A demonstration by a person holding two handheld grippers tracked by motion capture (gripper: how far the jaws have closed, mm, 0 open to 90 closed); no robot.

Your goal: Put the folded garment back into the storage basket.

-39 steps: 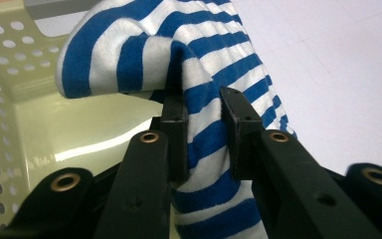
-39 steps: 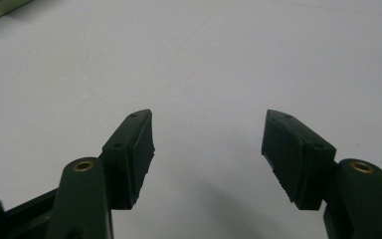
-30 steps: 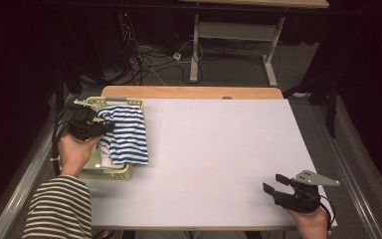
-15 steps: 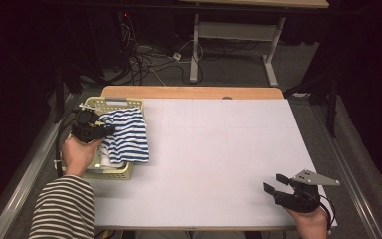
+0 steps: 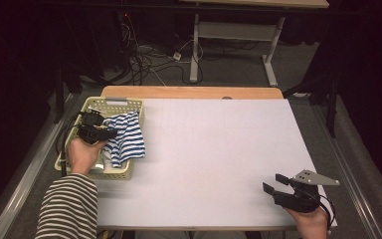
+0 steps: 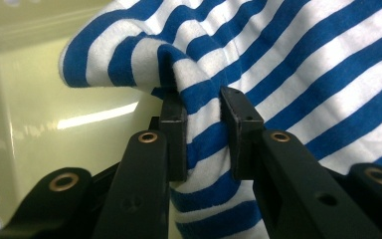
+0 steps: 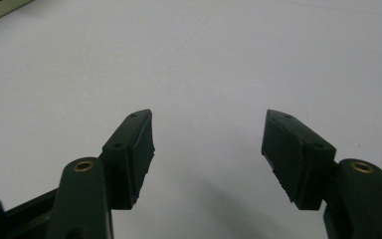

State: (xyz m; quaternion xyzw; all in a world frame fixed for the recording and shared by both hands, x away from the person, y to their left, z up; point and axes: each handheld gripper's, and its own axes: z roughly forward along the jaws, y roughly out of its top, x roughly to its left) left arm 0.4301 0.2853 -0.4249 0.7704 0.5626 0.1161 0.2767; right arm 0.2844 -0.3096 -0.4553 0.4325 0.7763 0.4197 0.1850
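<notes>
A blue-and-white striped cloth point(image 5: 127, 142) hangs over the right rim of a pale yellow plastic basket point(image 5: 121, 173) at the table's left edge. My left gripper point(image 5: 108, 134) is shut on a fold of this cloth point(image 6: 204, 132), above the basket's inside; both pads point(image 6: 174, 124) pinch the fabric. Part of the cloth drapes onto the white table point(image 5: 214, 154). My right gripper point(image 5: 272, 183) rests open near the table's front right corner, its pads point(image 7: 139, 144) wide apart over bare white table point(image 7: 204, 59).
The basket's pale inner wall point(image 6: 54, 114) lies to the left of the left jaws. A wooden strip point(image 5: 189, 92) runs along the table's far edge. Cables point(image 5: 144, 64) and a desk frame point(image 5: 229, 35) stand on the floor beyond.
The left hand has sunk a little toward the basket with the striped cloth in its grip, and the cloth has settled lower over the rim. The right gripper has stayed put.
</notes>
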